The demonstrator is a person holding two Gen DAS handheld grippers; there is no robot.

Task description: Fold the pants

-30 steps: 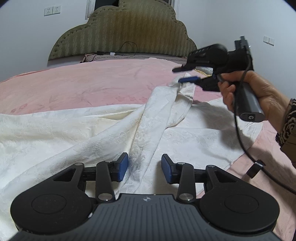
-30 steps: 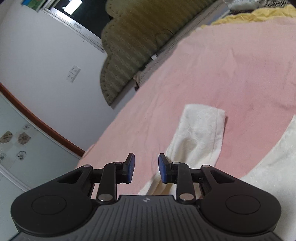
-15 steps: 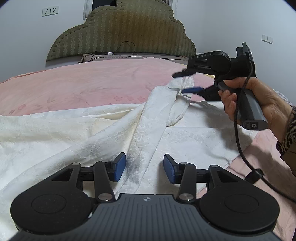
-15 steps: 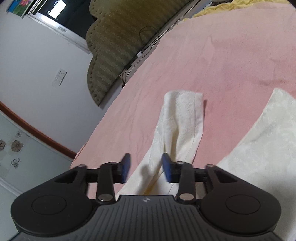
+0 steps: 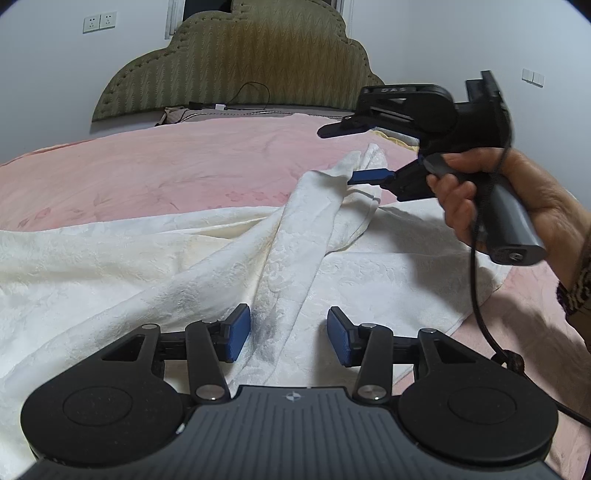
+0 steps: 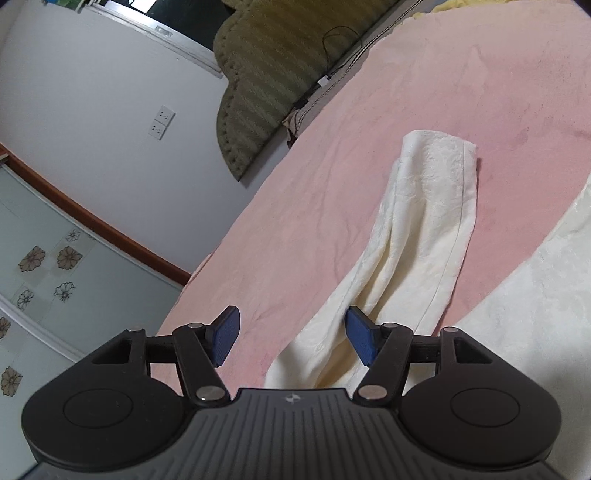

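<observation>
A pink bedspread (image 5: 155, 173) covers the bed. At the far end stands an olive, scalloped padded headboard (image 5: 243, 62), with a black cable (image 5: 255, 92) looped against it. Two white wall sockets (image 5: 99, 22) sit on the pale wall to its left; a light switch (image 5: 533, 76) is on the right wall.

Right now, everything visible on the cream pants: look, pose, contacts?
The pants are cream white with a woven floral pattern, spread rumpled across the pink bedspread. One leg runs out as a narrow, creased strip, its hem lying flat on the pink. The right gripper has just been opening; its jaws stand apart and the leg lies loose below them. The left gripper hovers open over a raised fold.
</observation>
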